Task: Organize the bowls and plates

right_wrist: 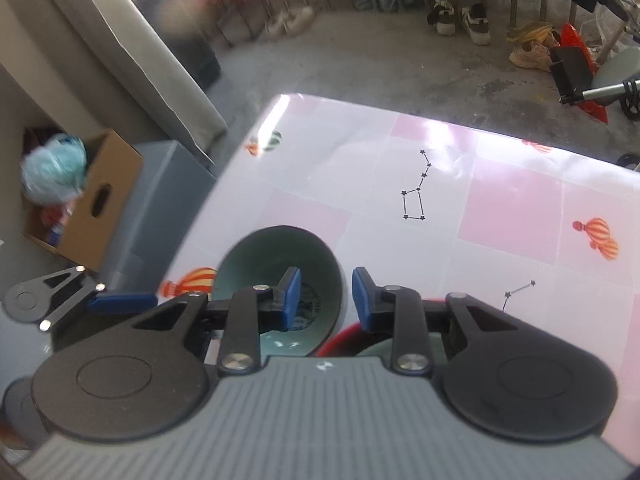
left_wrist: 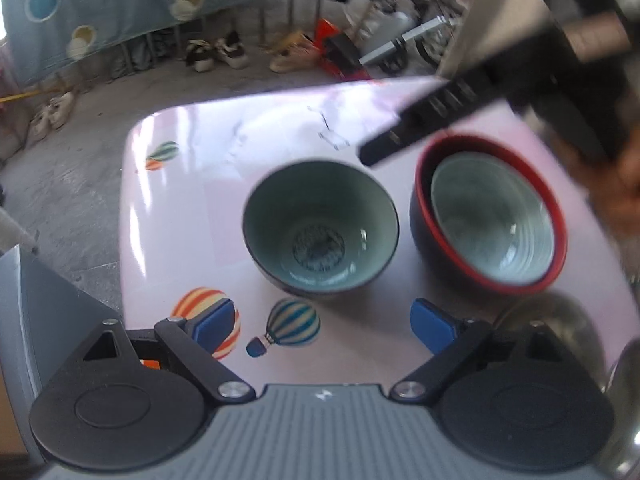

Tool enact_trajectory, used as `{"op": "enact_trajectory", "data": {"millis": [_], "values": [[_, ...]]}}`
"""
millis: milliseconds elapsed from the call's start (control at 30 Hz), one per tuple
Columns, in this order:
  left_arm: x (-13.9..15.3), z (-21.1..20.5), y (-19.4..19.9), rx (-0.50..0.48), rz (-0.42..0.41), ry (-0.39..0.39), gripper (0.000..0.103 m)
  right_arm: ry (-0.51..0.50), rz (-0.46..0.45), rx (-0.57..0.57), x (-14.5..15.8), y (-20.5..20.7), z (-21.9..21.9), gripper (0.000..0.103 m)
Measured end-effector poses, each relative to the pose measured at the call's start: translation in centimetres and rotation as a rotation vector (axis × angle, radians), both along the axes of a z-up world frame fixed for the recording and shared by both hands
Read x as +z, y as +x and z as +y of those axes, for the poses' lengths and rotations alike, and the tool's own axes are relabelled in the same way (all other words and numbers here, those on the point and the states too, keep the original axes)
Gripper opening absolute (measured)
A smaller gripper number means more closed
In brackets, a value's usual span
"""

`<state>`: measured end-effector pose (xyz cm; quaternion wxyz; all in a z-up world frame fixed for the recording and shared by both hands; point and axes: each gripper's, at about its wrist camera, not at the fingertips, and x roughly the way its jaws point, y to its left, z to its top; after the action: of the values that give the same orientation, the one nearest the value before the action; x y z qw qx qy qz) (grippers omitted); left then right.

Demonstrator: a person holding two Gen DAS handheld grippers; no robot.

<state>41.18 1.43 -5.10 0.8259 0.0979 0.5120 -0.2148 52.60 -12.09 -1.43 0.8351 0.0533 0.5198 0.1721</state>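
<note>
Loose bowl [left_wrist: 320, 228]: glazed ceramic, stiff, breakable, slick I judge; I would pinch its rim wall.
Place: on the desk [left_wrist: 192, 208], just left of the red-rimmed bowl [left_wrist: 424, 224].
Count: 3 bowls, 1 nested [left_wrist: 492, 224] in the red-rimmed bowl.
Left claw [left_wrist: 320, 326]: spread wide, empty.
Right claw [right_wrist: 326, 300]: narrowly parted, pinching nothing.

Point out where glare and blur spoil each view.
Left wrist view: glare whitens the far tablecloth; the right gripper crossing at upper right is motion-blurred. Right wrist view: glare washes the tablecloth's far edge; the cardboard box at left is smeared.
</note>
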Motion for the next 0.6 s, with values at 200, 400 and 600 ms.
{"op": "enact_trajectory", "data": {"millis": [200,400,600], "values": [[-3.1,-1.1,0.7,0.0,0.036,0.041,0.095,-0.001,0.057,0.017,-2.2,2.1,2.0,0.027],[-4.3,-1.2,1.7,0.041,-0.004,0.079,0.091,-0.011,0.114,0.029,-4.1,2.8,2.9,0.029],[-4.4,0.7,1.9,0.085,-0.008,0.078,0.089,0.026,0.131,0.034,-4.2,3.2,3.3,0.029]]}}
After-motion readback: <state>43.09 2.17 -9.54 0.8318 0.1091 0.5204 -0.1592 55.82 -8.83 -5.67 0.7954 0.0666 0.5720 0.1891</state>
